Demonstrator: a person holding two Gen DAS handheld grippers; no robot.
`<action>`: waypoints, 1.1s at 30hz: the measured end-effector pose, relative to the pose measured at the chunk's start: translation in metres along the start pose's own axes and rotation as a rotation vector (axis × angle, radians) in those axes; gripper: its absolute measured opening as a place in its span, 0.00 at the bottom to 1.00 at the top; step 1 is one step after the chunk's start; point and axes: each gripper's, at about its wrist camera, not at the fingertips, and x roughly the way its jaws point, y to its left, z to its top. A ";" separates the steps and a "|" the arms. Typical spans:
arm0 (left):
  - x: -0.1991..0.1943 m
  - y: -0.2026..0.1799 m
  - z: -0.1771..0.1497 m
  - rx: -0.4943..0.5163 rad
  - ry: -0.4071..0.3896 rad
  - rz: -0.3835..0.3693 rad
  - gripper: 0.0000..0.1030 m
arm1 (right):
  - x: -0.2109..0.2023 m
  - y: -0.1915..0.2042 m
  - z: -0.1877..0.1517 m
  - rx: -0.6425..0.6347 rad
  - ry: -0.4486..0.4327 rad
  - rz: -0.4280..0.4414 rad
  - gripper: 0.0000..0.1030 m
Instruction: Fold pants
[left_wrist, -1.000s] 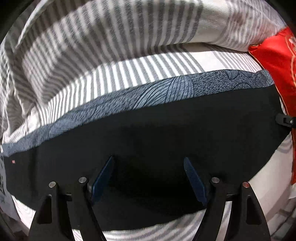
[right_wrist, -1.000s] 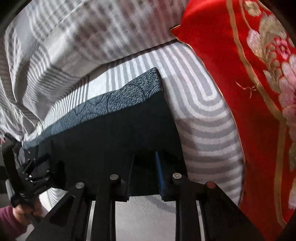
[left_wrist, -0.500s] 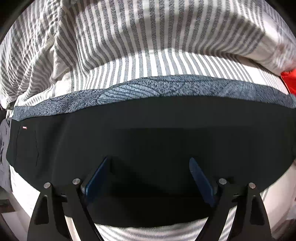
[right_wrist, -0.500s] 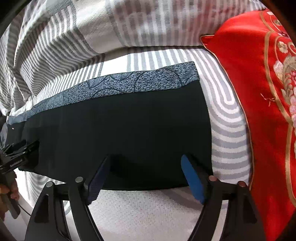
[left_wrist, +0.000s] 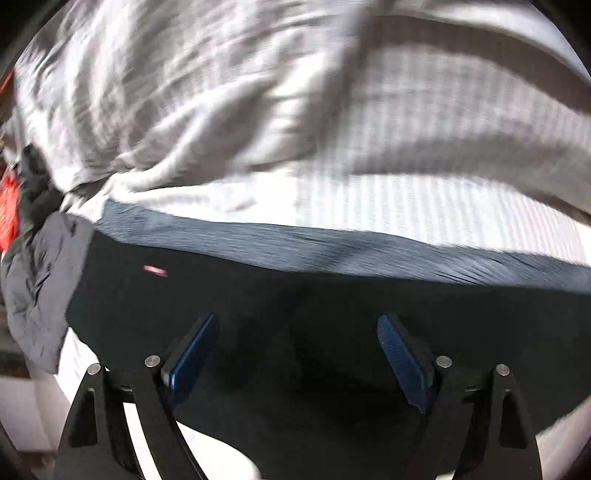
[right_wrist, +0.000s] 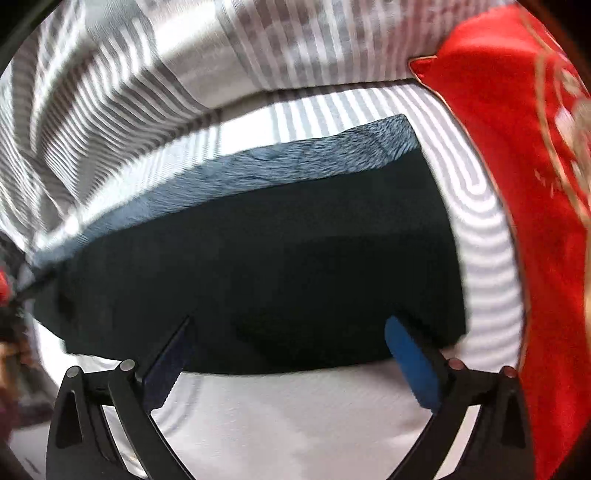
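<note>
Both cameras ride the grippers, looking steeply down and forward past the fingers, close over the bed. Left wrist view, badly smeared: sits over the pants toward their left end, with a grey garment at the left rim, probably loose clothing. Right wrist view: sits at the pants' right end, red pillow at the right rim. Shared: the pants, striped sheet and the bunched striped duvet beyond.

- The striped bedding was smeared by motion blur in the left wrist view.
- The pants ran past that view's right edge.
- The red cushion was cut off at the right wrist view's edge.
</note>
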 end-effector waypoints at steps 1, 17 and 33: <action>0.009 0.011 0.001 -0.004 0.008 0.027 0.86 | -0.004 0.005 -0.005 0.023 -0.002 0.039 0.98; 0.044 0.133 0.004 0.126 -0.067 0.031 0.94 | 0.117 0.279 -0.133 0.075 0.228 0.640 0.77; 0.075 0.171 -0.008 0.092 -0.059 -0.049 0.94 | 0.147 0.314 -0.113 0.144 0.227 0.563 0.08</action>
